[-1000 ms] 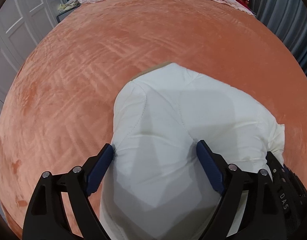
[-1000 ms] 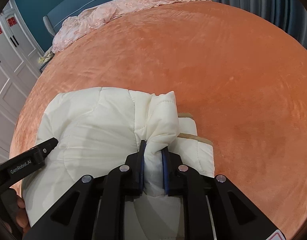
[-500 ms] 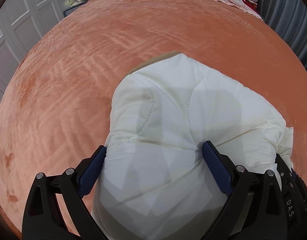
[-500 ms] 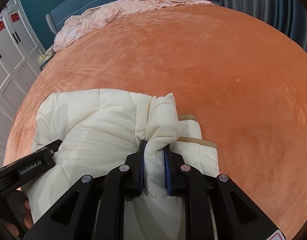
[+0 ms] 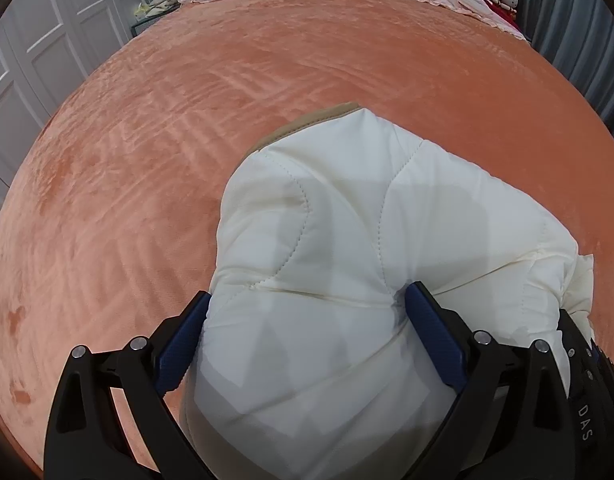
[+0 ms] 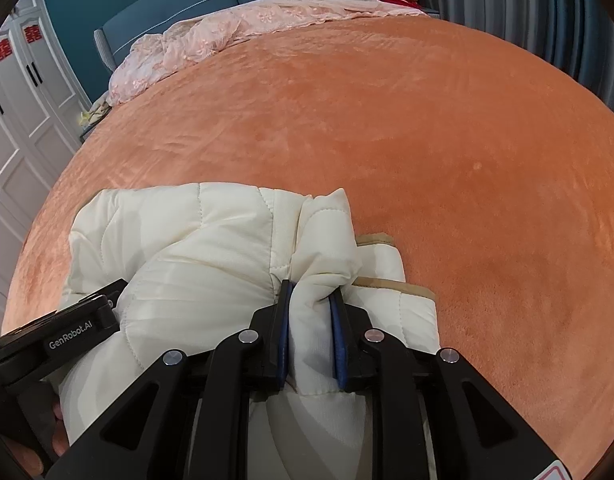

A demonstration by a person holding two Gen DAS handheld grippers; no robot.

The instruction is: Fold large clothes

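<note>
cream quilted puffer jacket (image 5: 367, 280), folded into a thick bundle, lies at the near edge of the orange plush bedspread (image 5: 147, 160), around six o'clock in both wrist views. the left tongs (image 5: 307, 320) straddle the bundle's left end; their jaws have just been opening and now stand wide, with the padding bulging between the blue pads (image 5: 431, 332), so whether they still press i cannot tell. with so little squeeze there, the springy filling could puff up and let the top layer unroll. towards three o'clock, the right tongs (image 6: 311, 308) are closed on a raised ridge of jacket fabric, though their jaws have just been easing apart. if that pinch slips, the slick shell may slide free and the tan-trimmed hem (image 6: 391, 286) beneath could splay out, undoing the fold.
</note>
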